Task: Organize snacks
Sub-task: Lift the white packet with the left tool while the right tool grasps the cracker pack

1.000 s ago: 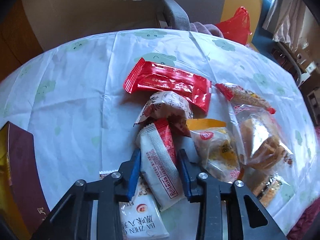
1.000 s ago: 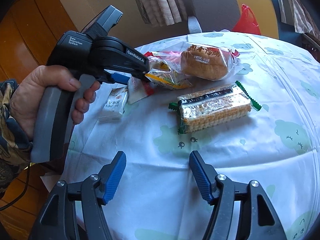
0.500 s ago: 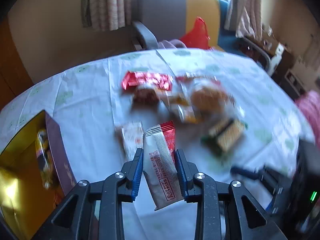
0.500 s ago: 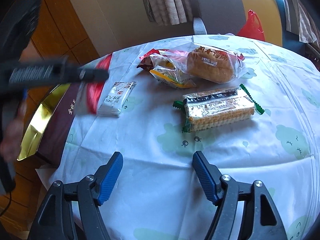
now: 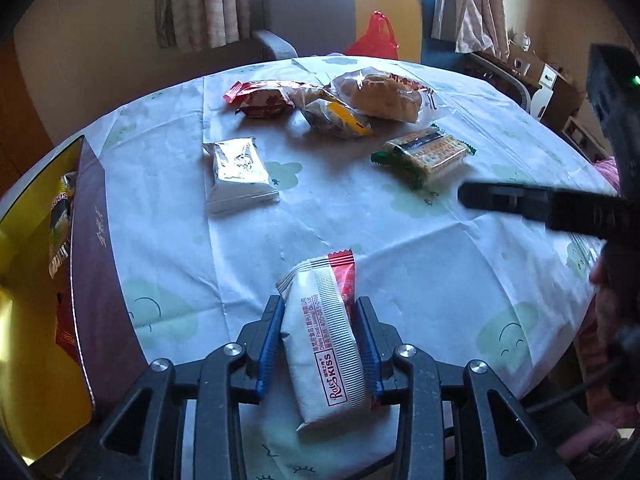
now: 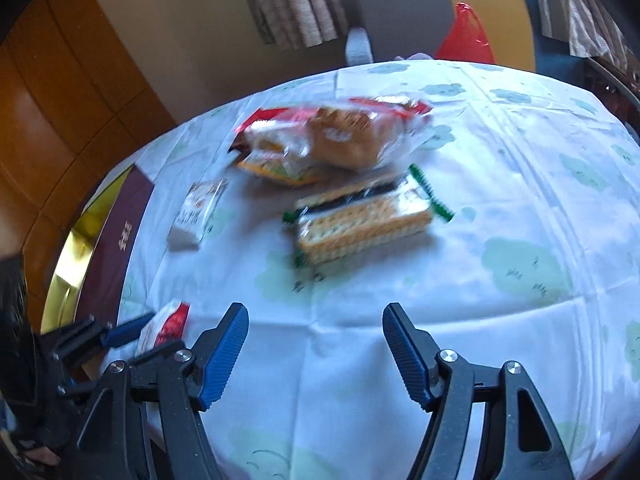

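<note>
My left gripper [image 5: 319,304] is shut on a white and red snack packet [image 5: 324,344], held above the table's near edge; its jaws are opening. Just to its left sits the maroon box [image 5: 92,248] with a gold inside and a snack [image 5: 60,216] in it. My right gripper [image 6: 315,312] hangs open over bare cloth, nothing between its fingers, its jaws closing slightly. Beyond it lies a green-ended cracker packet [image 6: 360,224]. In the right wrist view, the left gripper [image 6: 132,328] and its packet [image 6: 168,326] show at the lower left.
On the tablecloth lie a white packet [image 5: 236,176], a bagged bread [image 5: 380,94], a yellow-wrapped snack [image 5: 336,118] and a red packet [image 5: 260,100]. Behind the round table stand a grey and yellow chair [image 5: 320,8] and a red bag [image 5: 376,36].
My left gripper lifted the white and red packet out of the pile and carried it back to the near edge, beside the box. The right gripper shifted slightly toward the crackers.
</note>
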